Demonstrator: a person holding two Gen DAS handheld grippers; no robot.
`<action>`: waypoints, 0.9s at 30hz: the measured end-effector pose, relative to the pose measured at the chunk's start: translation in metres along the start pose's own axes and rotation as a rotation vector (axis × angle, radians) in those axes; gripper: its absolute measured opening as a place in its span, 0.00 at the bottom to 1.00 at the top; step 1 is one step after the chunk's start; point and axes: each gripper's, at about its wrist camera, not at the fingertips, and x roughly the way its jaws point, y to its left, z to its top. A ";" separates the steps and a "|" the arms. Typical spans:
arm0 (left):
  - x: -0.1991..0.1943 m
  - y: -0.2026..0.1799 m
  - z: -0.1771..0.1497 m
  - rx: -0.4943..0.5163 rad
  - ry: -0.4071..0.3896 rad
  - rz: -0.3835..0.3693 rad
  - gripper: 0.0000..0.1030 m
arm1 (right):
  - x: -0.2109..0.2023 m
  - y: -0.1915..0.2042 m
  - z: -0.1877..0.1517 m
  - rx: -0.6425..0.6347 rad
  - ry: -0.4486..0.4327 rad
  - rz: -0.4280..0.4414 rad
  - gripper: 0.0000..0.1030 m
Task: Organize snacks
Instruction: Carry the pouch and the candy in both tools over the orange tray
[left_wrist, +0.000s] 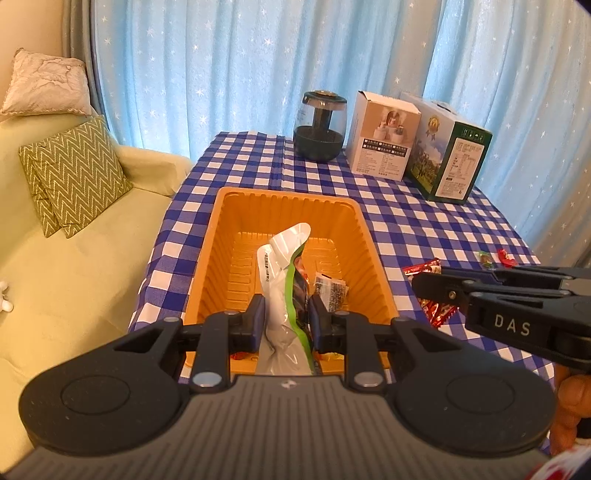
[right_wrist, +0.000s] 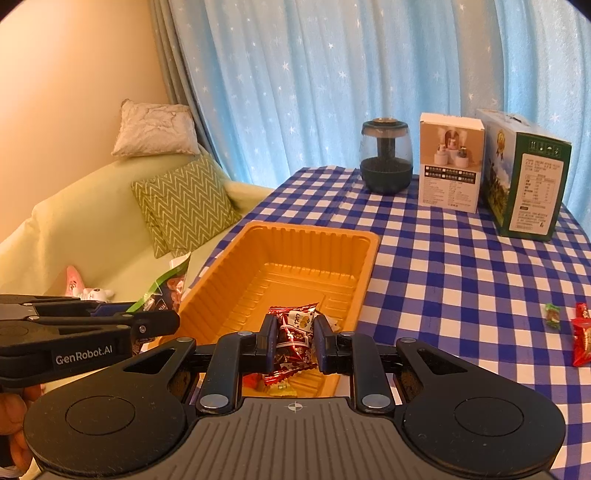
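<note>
Left wrist view: at the far left lies a pale green sofa (left_wrist: 85, 258) with a zigzag-patterned cushion (left_wrist: 75, 173) and a grey cushion (left_wrist: 44, 85) above it. In the centre of the frame an orange tray (left_wrist: 218, 258) sits on the blue-and-white checked tablecloth (left_wrist: 424, 229). The left gripper (left_wrist: 287, 317), at lower centre, is clenched on a silver and green snack bag (left_wrist: 282, 266), which stands up between the pads above the tray's near end. Just right of the bag, a small clear-wrapped snack (left_wrist: 332, 290) shows inside the tray. At upper centre stand a dark glass jar (left_wrist: 320, 127), a white box (left_wrist: 384, 134) and a green box (left_wrist: 448, 158), side by side along the table's far edge before the blue starry curtain (left_wrist: 258, 62). The right gripper (left_wrist: 424, 284) comes in from the right edge with a red packet in its tip. Beyond it, near the right edge, small candies (left_wrist: 495, 256) lie on the cloth.

Right wrist view: the left gripper (right_wrist: 162, 317) enters from the left edge, the green-edged bag (right_wrist: 166, 284) sticking up from it beside the tray's left wall. At lower centre the right gripper (right_wrist: 295, 341) grasps a red candy packet (right_wrist: 295, 332) over the near end of the orange tray (right_wrist: 306, 236). Other wrapped snacks lie on the tray floor beneath it. At the right edge a green candy (right_wrist: 552, 315) and a red candy (right_wrist: 581, 332) lie on the cloth, well apart from the tray.
</note>
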 end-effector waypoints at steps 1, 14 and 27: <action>0.003 0.001 0.000 0.000 0.004 -0.001 0.22 | 0.003 -0.001 0.000 0.001 0.004 0.001 0.21; 0.040 0.016 0.003 0.004 0.045 0.002 0.22 | 0.042 -0.008 0.003 0.012 0.046 0.001 0.21; 0.065 0.020 0.003 0.019 0.055 0.014 0.23 | 0.061 -0.018 -0.002 0.041 0.071 -0.001 0.21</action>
